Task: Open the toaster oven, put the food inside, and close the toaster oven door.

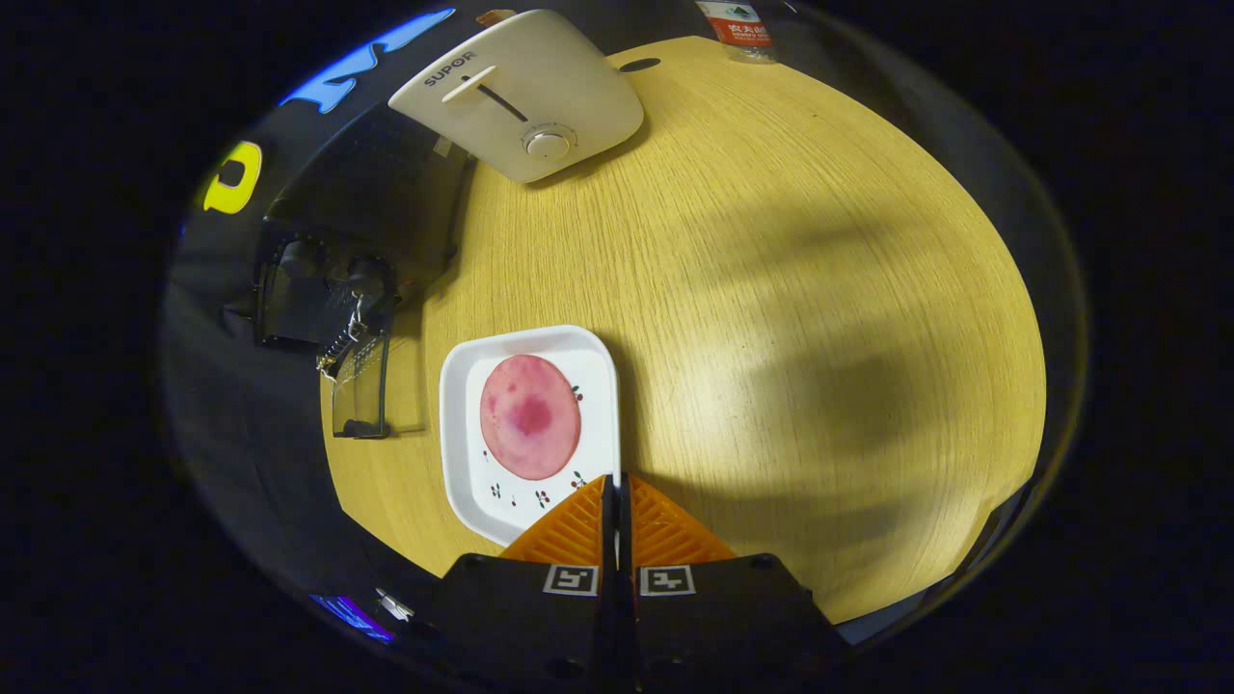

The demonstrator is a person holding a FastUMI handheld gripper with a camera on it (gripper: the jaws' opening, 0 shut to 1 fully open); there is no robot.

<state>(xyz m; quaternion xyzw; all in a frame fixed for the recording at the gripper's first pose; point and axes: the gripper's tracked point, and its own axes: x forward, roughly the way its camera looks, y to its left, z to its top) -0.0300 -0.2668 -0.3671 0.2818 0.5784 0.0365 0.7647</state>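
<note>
Plate with food just ahead of the clenched gripper, oven door already down.
Gripper's orange fingers are pressed together on nothing, tips over the plate's near corner. Round pink slice lies flat in the plate, ahead and slightly left of the tips. Black toaster oven stands beyond the plate to its left, glass door dropped open toward the plate. White toaster sits well beyond the plate on the wooden table.
</note>
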